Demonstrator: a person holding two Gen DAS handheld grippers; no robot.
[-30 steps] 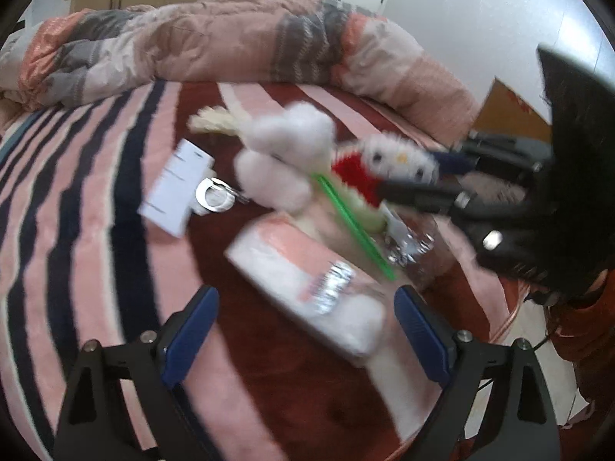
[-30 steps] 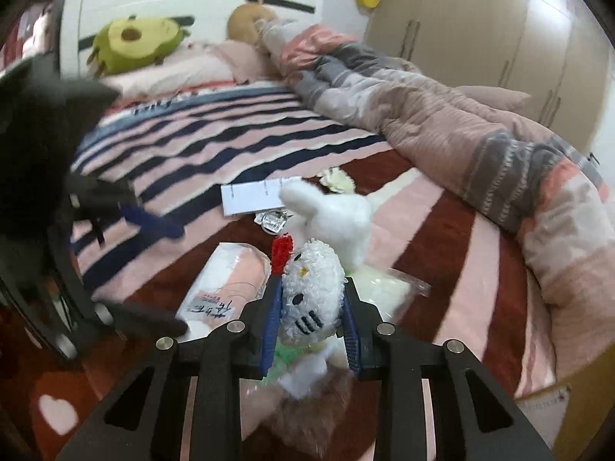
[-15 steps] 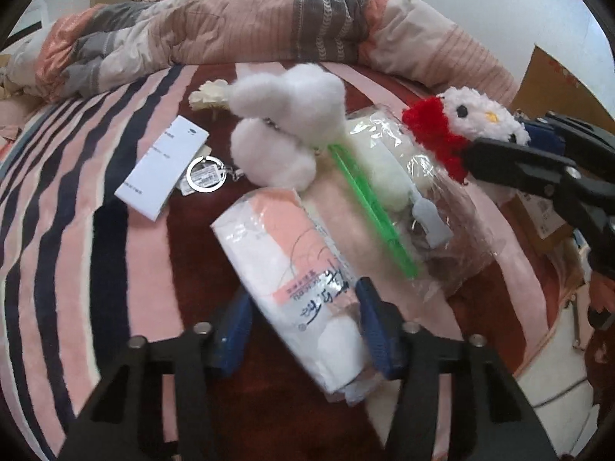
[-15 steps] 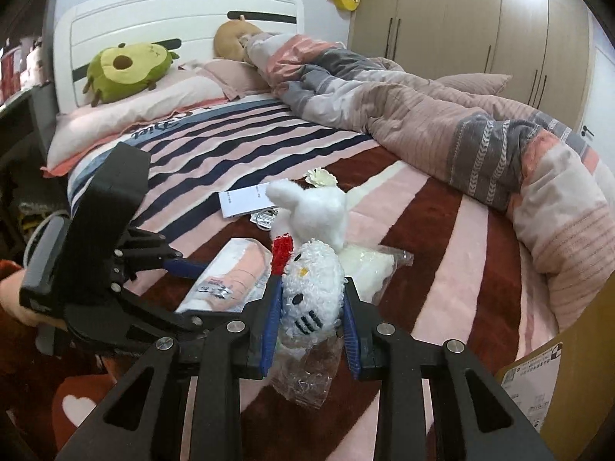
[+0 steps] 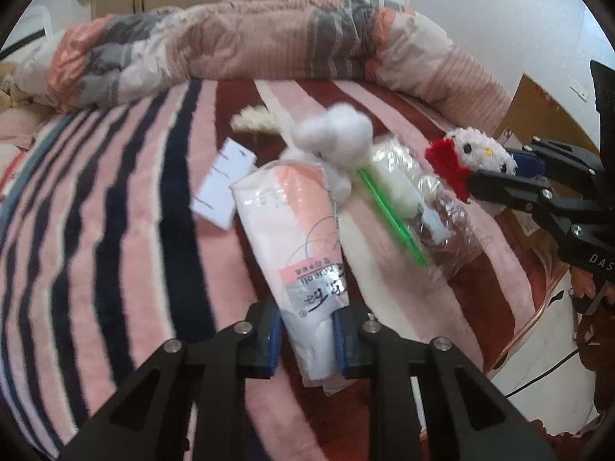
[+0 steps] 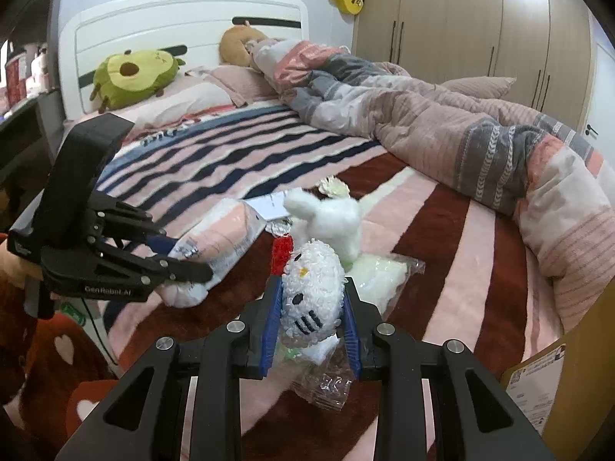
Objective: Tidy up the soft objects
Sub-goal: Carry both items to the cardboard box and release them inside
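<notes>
My left gripper [image 5: 306, 336] is shut on the near end of a pink-and-white soft pack in plastic wrap [image 5: 296, 223], which also shows in the right wrist view [image 6: 223, 242] on the striped blanket. My right gripper [image 6: 310, 330] is shut on a white cat plush with a red bow [image 6: 311, 288] and holds it above the bed; it shows at the right of the left wrist view [image 5: 476, 155]. A white fluffy plush [image 5: 334, 142] lies behind the pack. A clear zip bag with a green seal [image 5: 415, 207] holds soft items.
A white card [image 5: 225, 180] and a cream flower [image 5: 250, 123] lie on the blanket. A rumpled duvet [image 6: 442, 130] fills the far side. An avocado plush [image 6: 130, 77] and pillows sit at the headboard. A cardboard box [image 6: 565, 384] stands by the bed's right edge.
My left gripper moved forward and closed on the end of the wrapped pack. My right gripper lifted the cat plush up and away from the zip bag.
</notes>
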